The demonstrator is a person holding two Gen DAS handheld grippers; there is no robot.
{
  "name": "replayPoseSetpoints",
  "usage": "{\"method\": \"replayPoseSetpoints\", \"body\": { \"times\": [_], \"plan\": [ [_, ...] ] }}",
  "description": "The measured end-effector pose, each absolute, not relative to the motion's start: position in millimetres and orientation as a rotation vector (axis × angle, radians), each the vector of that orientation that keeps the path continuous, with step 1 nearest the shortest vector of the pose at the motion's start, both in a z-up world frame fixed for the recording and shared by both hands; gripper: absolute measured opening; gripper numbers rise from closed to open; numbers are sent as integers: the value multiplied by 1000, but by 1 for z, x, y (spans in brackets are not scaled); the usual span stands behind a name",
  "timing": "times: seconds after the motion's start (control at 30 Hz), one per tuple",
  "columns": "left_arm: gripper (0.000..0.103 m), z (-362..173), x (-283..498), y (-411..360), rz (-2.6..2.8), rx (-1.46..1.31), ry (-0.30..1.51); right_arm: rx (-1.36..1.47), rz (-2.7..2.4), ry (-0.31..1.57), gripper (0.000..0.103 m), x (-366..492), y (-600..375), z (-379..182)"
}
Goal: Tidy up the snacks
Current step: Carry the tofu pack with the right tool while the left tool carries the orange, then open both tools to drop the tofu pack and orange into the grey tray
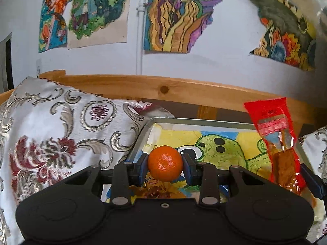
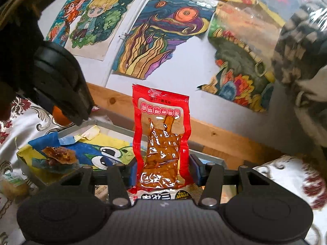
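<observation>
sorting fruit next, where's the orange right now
The orange is clamped between the left gripper's fingers, centre of the left wrist view, above the tray's near-left corner.

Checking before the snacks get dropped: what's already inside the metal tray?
A colourful cartoon drawing lines the metal tray; a clear-wrapped brown snack lies on it. The grippers cover its near part.
</observation>
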State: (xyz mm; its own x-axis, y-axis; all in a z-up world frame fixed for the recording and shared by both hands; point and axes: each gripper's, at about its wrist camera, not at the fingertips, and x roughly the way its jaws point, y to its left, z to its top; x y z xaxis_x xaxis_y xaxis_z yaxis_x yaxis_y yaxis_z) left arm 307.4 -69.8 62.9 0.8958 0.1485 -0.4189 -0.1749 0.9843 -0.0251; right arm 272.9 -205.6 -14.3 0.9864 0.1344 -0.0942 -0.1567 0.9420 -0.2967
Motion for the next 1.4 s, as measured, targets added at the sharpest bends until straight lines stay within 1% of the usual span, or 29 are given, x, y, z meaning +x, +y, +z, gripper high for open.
{"method": "replayPoseSetpoints", "body": {
  "times": [0.23,0.5,0.8,1.03,1.1,1.2,1.27,1.3,1.33,1.4],
  "plan": [
    [37,48,331,-74,169,-44,471,-261,187,83,54,287,-206,-20],
    [37,31,337,-75,168,-81,505,-242,210,145,54,296,-202,-26],
    [37,23,340,-75,166,-103,512,-225,215,165,54,299,-202,-27],
    [38,22,341,-75,165,-110,525,-221,222,173,57,300,-204,-28],
    [45,25,340,-75,158,-114,522,-217,221,169,58,300,-205,-27],
    [53,30,339,-78,146,-96,524,-198,227,168,69,300,-206,-27],
    [57,35,336,-80,142,-86,513,-190,229,163,79,299,-207,-26],
    [62,38,334,-80,142,-86,506,-186,233,159,81,299,-207,-26],
    [65,40,333,-80,145,-87,500,-182,234,155,84,298,-207,-25],
    [76,46,327,-78,161,-95,481,-176,232,150,87,297,-206,-22]
  ]
}}
